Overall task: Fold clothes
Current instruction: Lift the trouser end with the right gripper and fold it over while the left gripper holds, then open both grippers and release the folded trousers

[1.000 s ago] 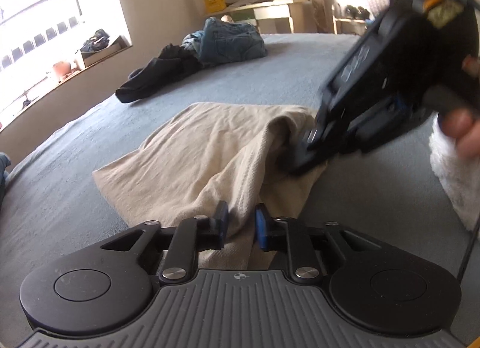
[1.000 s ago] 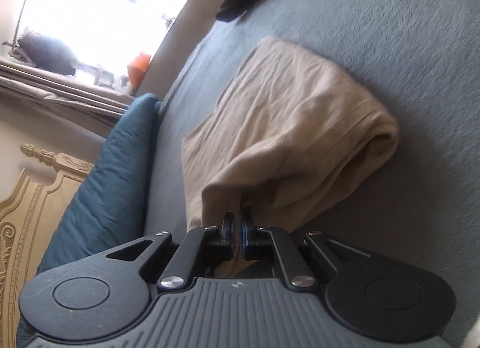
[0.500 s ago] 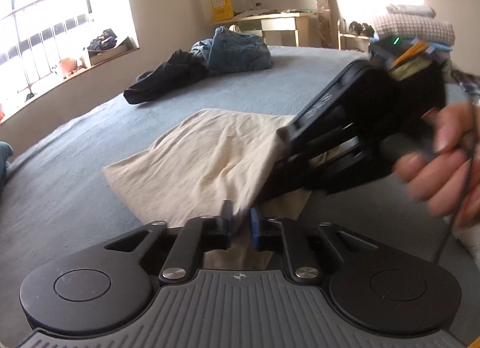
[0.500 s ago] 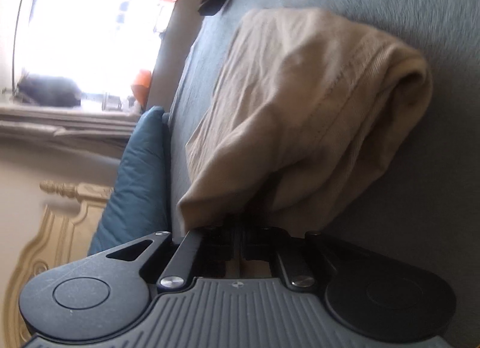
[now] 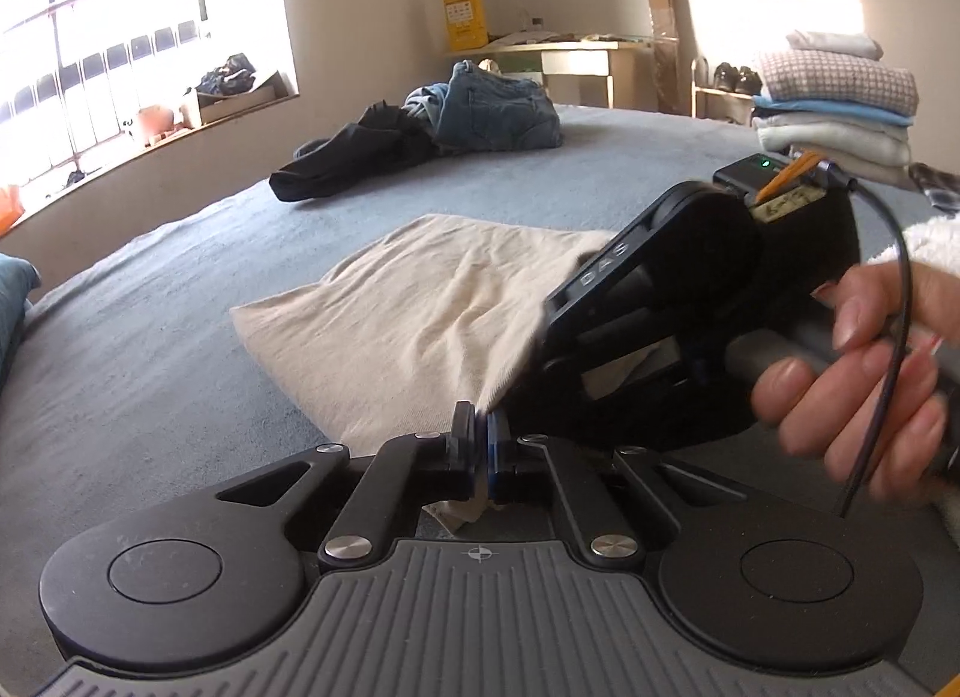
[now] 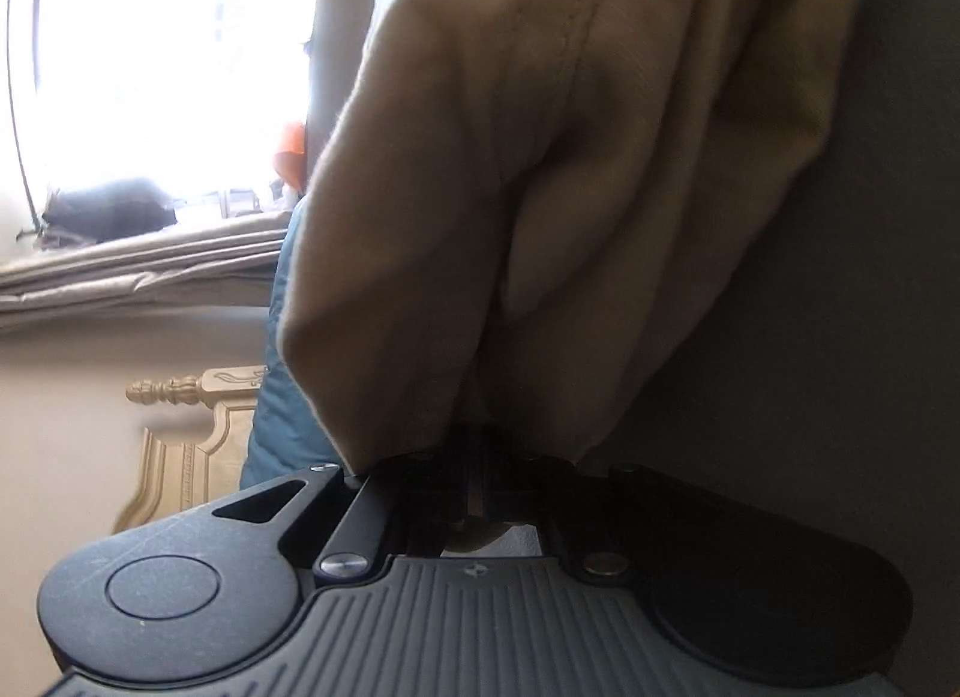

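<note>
Grey bedcover stretches across the whole bed (image 5: 600,168), and most of the beige garment (image 5: 432,301) lies flat on it near the middle, with its near edge lifted off the cover. Farther back sit a heap of jeans (image 5: 492,108) and a dark garment (image 5: 354,156), still unfolded; a folded stack (image 5: 834,102) stands at the right.

Both tongs are clamped on the beige cloth. The left tongs (image 5: 480,448) pinch the near edge, fabric bunching just below the pads. The right tongs (image 6: 474,493), held just beside them by the right hand (image 5: 864,373), are closed on a thick gathered fold that hangs bulging in front of the wrist camera.

The step in hand looks like carrying this held edge over the flat part. To do it well, I would keep the two grips level and spread them apart so the edge goes taut, then lay it down square with the far edge before releasing, since the bunched fold could otherwise set a crease.
</note>
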A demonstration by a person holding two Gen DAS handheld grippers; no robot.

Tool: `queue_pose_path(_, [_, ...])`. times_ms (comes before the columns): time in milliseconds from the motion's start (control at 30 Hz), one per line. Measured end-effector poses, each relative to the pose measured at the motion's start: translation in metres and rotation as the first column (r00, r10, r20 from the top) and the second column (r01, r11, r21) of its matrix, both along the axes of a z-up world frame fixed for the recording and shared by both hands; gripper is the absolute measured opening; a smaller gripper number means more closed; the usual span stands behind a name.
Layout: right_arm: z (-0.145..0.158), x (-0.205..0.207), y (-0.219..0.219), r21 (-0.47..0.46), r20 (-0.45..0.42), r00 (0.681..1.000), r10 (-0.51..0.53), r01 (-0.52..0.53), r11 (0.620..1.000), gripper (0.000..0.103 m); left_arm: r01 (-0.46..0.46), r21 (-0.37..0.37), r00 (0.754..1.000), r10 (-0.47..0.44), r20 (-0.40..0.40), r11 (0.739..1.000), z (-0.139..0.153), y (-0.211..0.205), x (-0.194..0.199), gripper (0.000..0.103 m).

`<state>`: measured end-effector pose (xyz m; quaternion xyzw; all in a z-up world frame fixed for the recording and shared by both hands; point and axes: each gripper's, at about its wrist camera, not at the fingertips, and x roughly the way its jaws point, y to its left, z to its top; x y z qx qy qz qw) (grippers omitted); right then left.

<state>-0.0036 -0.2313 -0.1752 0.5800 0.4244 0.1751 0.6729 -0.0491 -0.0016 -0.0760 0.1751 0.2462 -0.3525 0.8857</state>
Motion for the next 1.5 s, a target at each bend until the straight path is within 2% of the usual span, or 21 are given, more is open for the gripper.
queue_pose_path(67, [0.003, -0.003, -0.003, 0.004, -0.003, 1.000, -0.007, 0.007, 1.000, 0.005, -0.015, 0.013, 1.000, 0.015, 0.012, 1.000, 0.002, 0.002, -0.002, 0.007])
queue_pose_path(133, [0.006, -0.006, -0.005, 0.008, -0.006, 1.000, -0.013, 0.013, 1.000, 0.005, -0.031, 0.027, 0.999, 0.031, 0.008, 0.999, 0.003, 0.005, -0.005, 0.023])
queue_pose_path(200, [0.009, -0.008, -0.008, 0.012, -0.009, 1.000, -0.020, 0.020, 1.000, 0.005, -0.050, 0.036, 0.999, 0.050, -0.008, 0.998, 0.001, 0.009, -0.006, 0.028])
queue_pose_path(333, [0.000, 0.003, 0.004, 0.033, -0.045, 0.999, -0.012, 0.013, 0.999, 0.005, -0.112, -0.004, 0.989, 0.111, -0.097, 0.994, -0.004, 0.019, -0.001, 0.029])
queue_pose_path(433, [-0.002, 0.012, 0.014, 0.075, -0.039, 0.999, -0.030, 0.033, 0.997, 0.005, -0.165, -0.048, 0.977, 0.156, -0.147, 0.985, -0.004, 0.023, 0.004, 0.029])
queue_pose_path(533, [-0.001, 0.014, 0.018, 0.092, -0.030, 0.998, -0.060, 0.063, 0.994, 0.005, -0.210, -0.089, 0.966, 0.192, -0.176, 0.974, -0.003, 0.021, 0.007, 0.030])
queue_pose_path(633, [-0.001, 0.012, 0.019, 0.082, -0.028, 0.998, -0.061, 0.063, 0.995, 0.005, -0.243, -0.131, 0.956, 0.215, -0.199, 0.961, -0.002, 0.018, 0.008, 0.035])
queue_pose_path(767, [0.002, 0.013, 0.022, 0.062, -0.010, 0.998, -0.056, 0.057, 0.996, 0.005, -0.299, -0.146, 0.939, 0.264, -0.219, 0.943, -0.007, 0.014, 0.014, 0.034])
queue_pose_path(867, [0.014, 0.010, 0.019, 0.004, 0.005, 0.999, -0.037, 0.037, 0.999, 0.005, -0.345, -0.163, 0.919, 0.298, -0.257, 0.925, -0.012, 0.016, 0.020, 0.027])
queue_pose_path(933, [0.027, 0.003, 0.015, -0.057, 0.026, 0.999, -0.018, 0.020, 0.998, 0.005, -0.351, -0.167, 0.922, 0.307, -0.237, 0.921, -0.012, 0.015, 0.018, 0.018])
queue_pose_path(1000, [0.041, -0.008, 0.007, -0.131, 0.046, 0.999, -0.023, 0.028, 0.991, 0.005, -0.346, -0.152, 0.927, 0.314, -0.204, 0.926, -0.012, 0.011, 0.014, 0.014])
queue_pose_path(1067, [0.054, -0.019, -0.003, -0.202, 0.065, 0.997, -0.047, 0.059, 0.978, 0.005, -0.355, -0.133, 0.924, 0.327, -0.196, 0.925, -0.015, 0.008, 0.012, 0.013])
queue_pose_path(1167, [0.065, -0.025, -0.022, -0.270, 0.095, 0.986, -0.138, 0.159, 0.950, 0.005, -0.375, -0.130, 0.915, 0.343, -0.213, 0.918, -0.018, 0.009, 0.012, 0.012])
queue_pose_path(1333, [0.057, 0.001, -0.028, -0.360, 0.099, 0.979, -0.178, 0.202, 0.911, 0.003, -0.388, -0.121, 0.909, 0.357, -0.215, 0.914, -0.019, 0.009, 0.010, 0.011])
queue_pose_path(1400, [0.060, 0.005, -0.021, -0.435, 0.144, 0.975, -0.167, 0.214, 0.875, 0.002, -0.392, -0.117, 0.907, 0.361, -0.218, 0.913, -0.020, 0.010, 0.010, 0.010])
queue_pose_path(1500, [0.056, -0.018, 0.002, -0.585, 0.223, 0.972, -0.070, 0.191, 0.788, 0.003, -0.396, -0.117, 0.904, 0.364, -0.225, 0.911, -0.021, 0.012, 0.011, 0.010])
